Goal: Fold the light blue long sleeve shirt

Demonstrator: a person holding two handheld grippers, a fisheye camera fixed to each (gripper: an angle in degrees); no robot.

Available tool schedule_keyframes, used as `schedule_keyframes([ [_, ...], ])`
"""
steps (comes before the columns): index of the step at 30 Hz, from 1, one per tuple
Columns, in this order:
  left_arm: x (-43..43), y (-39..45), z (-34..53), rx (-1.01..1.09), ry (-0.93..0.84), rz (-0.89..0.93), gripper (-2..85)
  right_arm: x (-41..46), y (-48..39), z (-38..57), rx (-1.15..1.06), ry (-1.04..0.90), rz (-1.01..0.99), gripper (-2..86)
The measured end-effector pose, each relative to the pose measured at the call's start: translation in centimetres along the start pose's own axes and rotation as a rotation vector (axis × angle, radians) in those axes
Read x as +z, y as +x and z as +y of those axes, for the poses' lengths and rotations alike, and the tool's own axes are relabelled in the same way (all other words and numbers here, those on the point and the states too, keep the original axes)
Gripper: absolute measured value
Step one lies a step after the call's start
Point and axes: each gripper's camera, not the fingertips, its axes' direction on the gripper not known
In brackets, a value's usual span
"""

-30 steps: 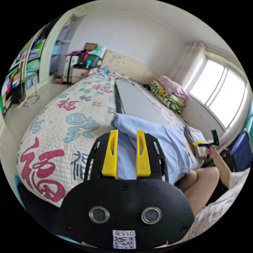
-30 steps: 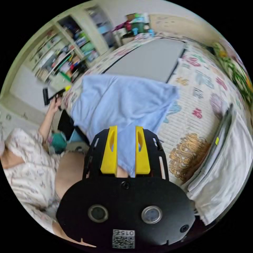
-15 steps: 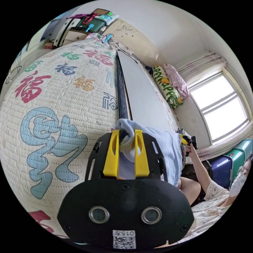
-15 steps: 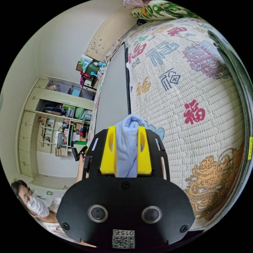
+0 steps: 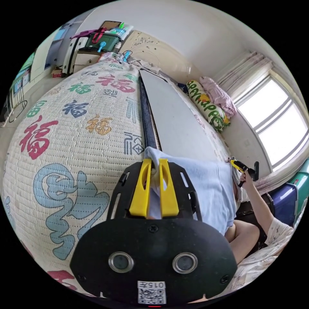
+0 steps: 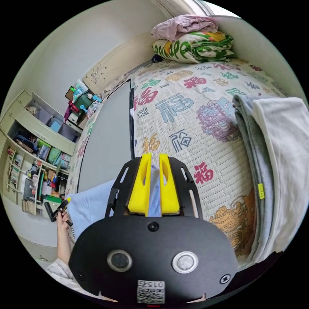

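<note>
The light blue long sleeve shirt lies over the near edge of the bed, partly on a grey board. My left gripper is shut on a bunched corner of the shirt, with fabric pinched between the yellow jaws. At the shirt's far corner a hand holds my right gripper. In the right gripper view, my right gripper is shut on a fold of the shirt, which stretches away to the left. The left gripper shows there at the shirt's far end.
A quilted bed cover with coloured characters spreads around the board. A stack of folded grey and white clothes lies on the bed. Rolled bedding sits by the headboard. Shelves line the wall, and a window is opposite.
Both pairs of jaws have closed from a wide gap onto the shirt fabric. The shirt now lies stretched between the grippers on the bed's edge. Both cameras have swung.
</note>
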Motion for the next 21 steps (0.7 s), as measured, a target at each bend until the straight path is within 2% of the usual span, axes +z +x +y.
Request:
schedule_keyframes([
  [3, -1.1, -0.8, 0.2, 0.007, 0.019, 0.013, 5.4, -2.6, -1.1, 7.8, -0.176, 0.15, 0.133, 6.7],
  [6, -1.2, -1.6, 0.4, -0.004, 0.018, 0.038, 6.0, -5.3, -6.3, 18.6, -0.536, 0.227, 0.05, 6.8],
  [8, -0.8, -2.0, 0.6, -0.019, 0.017, 0.076, 6.3, -6.3, -12.5, 28.8, -0.867, 0.172, -0.037, 6.9],
  [11, -0.5, -2.3, 1.1, -0.037, 0.034, 0.078, 6.4, -5.5, -19.3, 41.2, -1.152, -0.003, -0.164, 8.1],
  [15, 0.2, -2.8, 1.9, -0.065, 0.049, 0.083, 6.5, -1.7, -23.8, 54.7, -1.327, -0.283, -0.32, 10.9],
  [17, 0.7, -3.1, 2.3, -0.075, 0.052, 0.082, 6.4, 2.2, -24.6, 62.3, -1.401, -0.397, -0.244, 11.9],
  [21, 1.4, -3.0, 2.9, -0.043, 0.056, 0.067, 5.3, 7.9, -22.1, 69.1, -1.399, -0.428, -0.05, 10.0],
])
